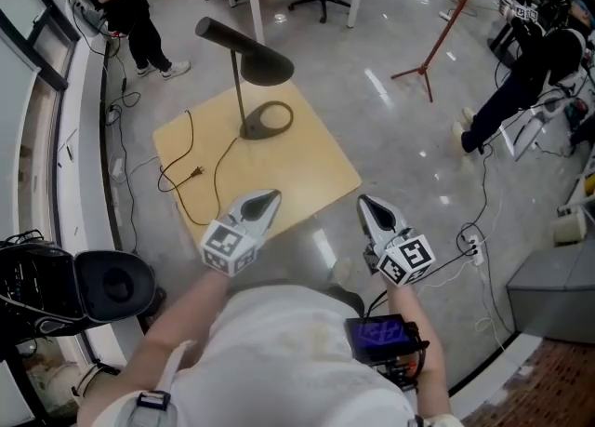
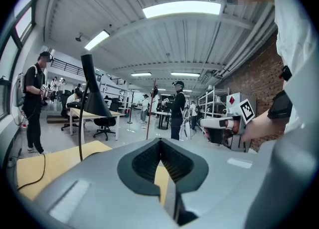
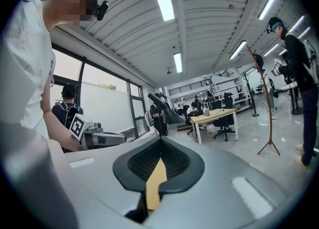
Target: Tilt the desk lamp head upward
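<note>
The desk lamp (image 1: 244,81) is standing on a small tan table (image 1: 307,169), its round base (image 1: 268,120) sitting close to the far corner. Its thin stem is rising from the base's left side, and the dark cone head (image 1: 244,48) is hanging out past the far edge, its wide mouth slanting down to the right. The lamp's black cord (image 1: 186,151) is looping over the left half of the tabletop, with the plug (image 1: 196,172) lying loose towards the near left edge.

The left gripper (image 1: 271,197) is hovering over the near right edge of the table, pointing at the lamp, well apart from it. Its jaws are pressing together with nothing between them (the left gripper view shows only a strip of tabletop beyond them). The right gripper (image 1: 364,203) is hanging just off the table's right corner, over the grey floor (image 1: 390,137). Its jaws are likewise meeting, empty. Neither gripper is touching the lamp.

A black chair (image 1: 113,282) is standing by the person's left side.
</note>
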